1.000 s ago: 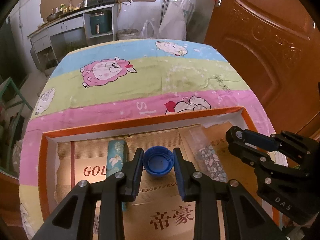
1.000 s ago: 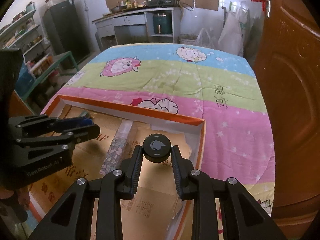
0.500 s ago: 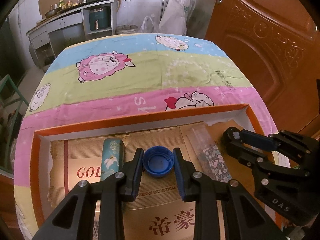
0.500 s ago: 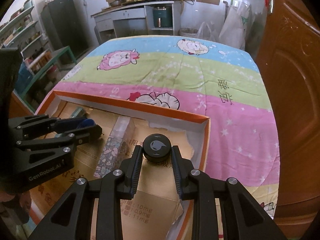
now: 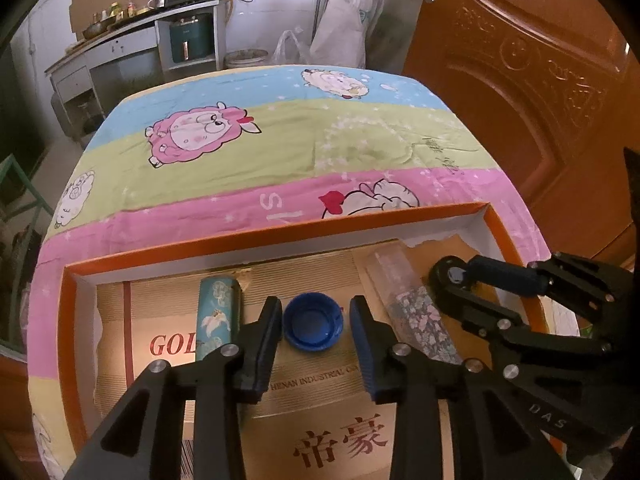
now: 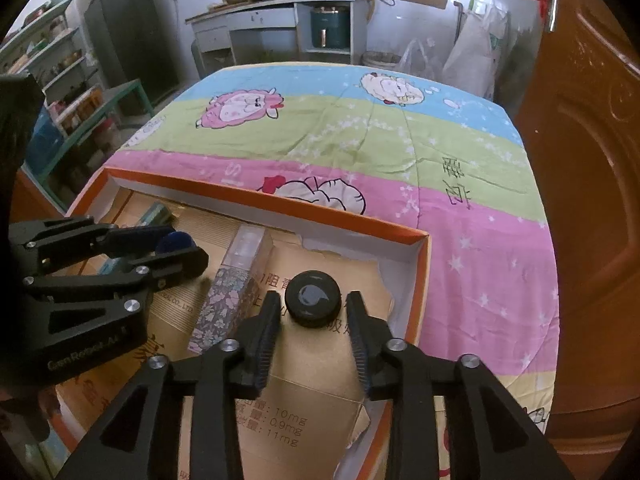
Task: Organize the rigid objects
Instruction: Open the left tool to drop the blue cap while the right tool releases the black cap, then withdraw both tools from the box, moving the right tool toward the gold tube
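Here the left tool (image 5: 314, 326) points down into an orange-rimmed box (image 5: 280, 230) that sits on a bench covered by a striped cartoon-sheep cloth (image 5: 280, 152). Its jaws are opening, and the blue bottle cap (image 5: 313, 327) lies open side up on the box's cardboard floor between the two fingers (image 5: 262, 340), with a thin gap showing on each side, so nothing is gripped. Just left of that tool a teal patterned tube (image 5: 218, 312) lies lengthwise on the cardboard, and to its right lies a clear floral-printed tube (image 5: 416, 312). Beyond that tube the right tool (image 6: 314, 312) comes in from the side. In its own view, its jaws are opening too: the black round cap (image 6: 314, 304) sits on the cardboard between the fingers (image 6: 264, 340), free of both pads, close to the box's right wall. The floral tube lies just left of this tool, angled toward the far wall, and the left tool shows further left with the blue cap at its tips. A brown wooden door (image 6: 592, 160) stands to the right of the bench, and a kitchen counter (image 6: 276, 12) lines the far wall.
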